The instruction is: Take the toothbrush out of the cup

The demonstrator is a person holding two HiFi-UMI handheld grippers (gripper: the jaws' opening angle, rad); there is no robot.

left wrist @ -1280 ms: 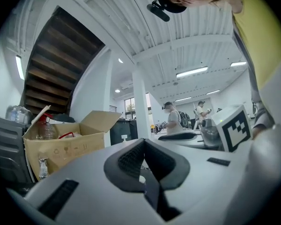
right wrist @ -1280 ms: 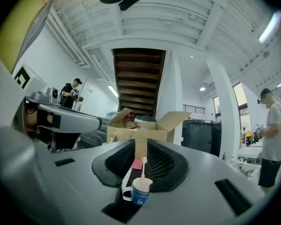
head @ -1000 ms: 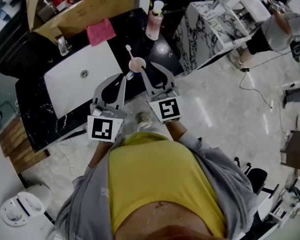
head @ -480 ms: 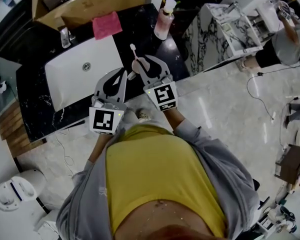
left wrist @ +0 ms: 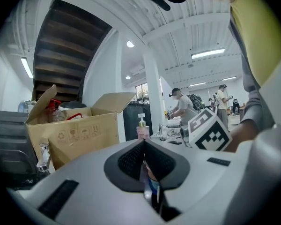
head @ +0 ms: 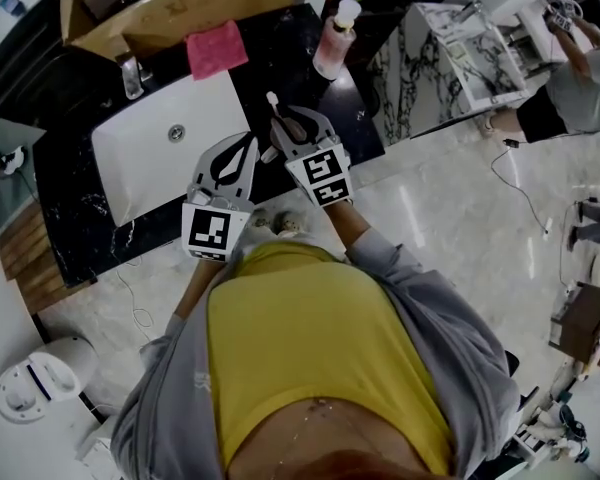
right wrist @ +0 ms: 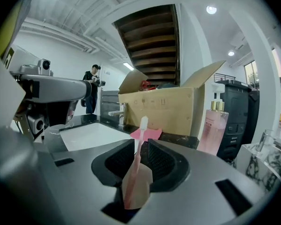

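Where the cup [right wrist: 136, 187] sits: clamped between the jaws of the right claw [right wrist: 141, 143], above the near edge of the black table [head: 280, 53].
Toothbrush [right wrist: 141, 128]: standing in the cup, its white head rising past the right claw's tips and tilted toward the far side.
Left claw [left wrist: 144, 143]: just left of the right claw, closed on a small bluish thing [left wrist: 152, 189] that cannot be identified.
Sink [head: 150, 158]: white basin; its right edge lies just left of the toothbrush head.
Open room: bare table on the far side of the claws, between the pink cloth [head: 217, 50] and the soap bottle [head: 332, 48].
Cardboard box [head: 180, 3]: along the table's far edge.
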